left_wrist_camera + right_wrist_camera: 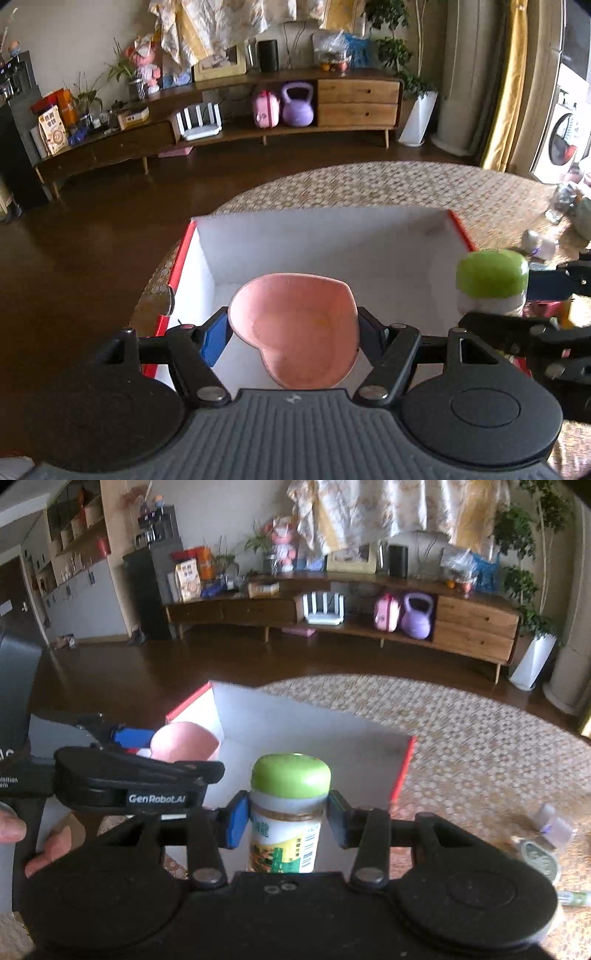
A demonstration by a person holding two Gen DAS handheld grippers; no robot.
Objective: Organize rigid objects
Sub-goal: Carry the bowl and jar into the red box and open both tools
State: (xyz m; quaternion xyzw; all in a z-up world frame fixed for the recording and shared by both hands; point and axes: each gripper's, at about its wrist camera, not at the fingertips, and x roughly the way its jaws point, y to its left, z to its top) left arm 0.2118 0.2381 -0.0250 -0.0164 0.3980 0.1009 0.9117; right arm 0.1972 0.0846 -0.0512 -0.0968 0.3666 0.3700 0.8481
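Note:
My left gripper [293, 332] is shut on a pink heart-shaped dish [295, 332] and holds it over the open white box with red edges [332, 236]. My right gripper [288, 818] is shut on a jar with a green lid [290, 808], upright, above the near right part of the same box [314, 731]. The jar [491, 280] and right gripper also show at the right in the left wrist view. The dish [184, 744] and left gripper [140, 771] show at the left in the right wrist view.
The box sits on a round table with a woven mat [369, 184]. Small loose items lie on the mat at the right [539, 845]. A long wooden sideboard [258, 110] stands across the dark floor behind.

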